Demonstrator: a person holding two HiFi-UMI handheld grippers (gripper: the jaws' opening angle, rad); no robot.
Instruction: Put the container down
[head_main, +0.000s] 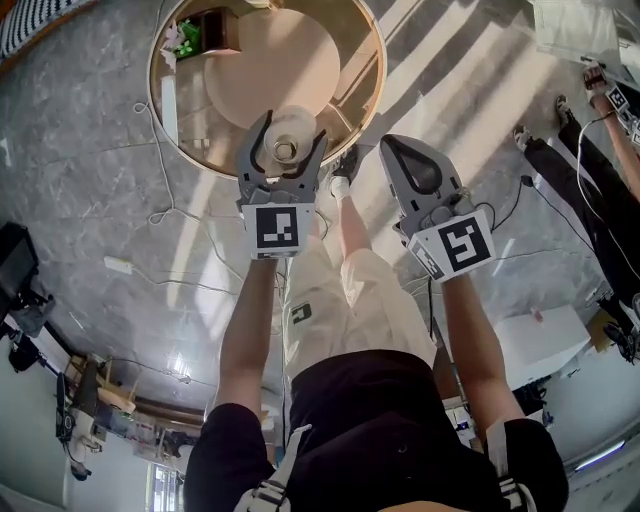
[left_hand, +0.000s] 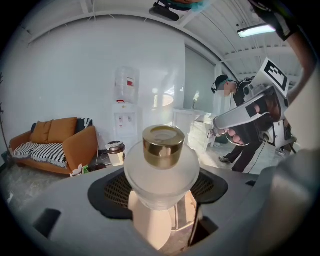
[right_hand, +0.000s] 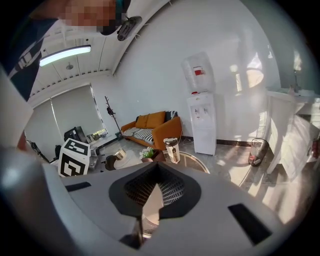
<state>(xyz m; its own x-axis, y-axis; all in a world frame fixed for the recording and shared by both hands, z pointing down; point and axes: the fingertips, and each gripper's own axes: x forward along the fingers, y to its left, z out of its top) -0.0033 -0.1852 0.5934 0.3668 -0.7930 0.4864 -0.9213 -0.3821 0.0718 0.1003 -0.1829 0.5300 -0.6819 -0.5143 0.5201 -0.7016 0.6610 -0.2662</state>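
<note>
A frosted glass container (head_main: 288, 132) with a gold cap (left_hand: 163, 146) is held in the air by my left gripper (head_main: 286, 152), whose jaws are shut on its rounded body (left_hand: 161, 175). In the head view it hangs over the near rim of a round table (head_main: 372, 62). My right gripper (head_main: 402, 152) floats beside it to the right, off the table's edge, jaws shut with nothing between them; its own view shows the dark pads (right_hand: 172, 192) meeting. The left gripper's marker cube (right_hand: 74, 157) shows at the left of the right gripper view.
On the round table stand a small green plant (head_main: 187, 38) and a tumbler (right_hand: 171, 149). An orange sofa (left_hand: 60, 142) and a water dispenser (right_hand: 202, 112) line the wall. Cables (head_main: 190, 220) trail over the grey floor. Another person (head_main: 600, 190) stands at the right, with a white box (head_main: 535, 345) nearby.
</note>
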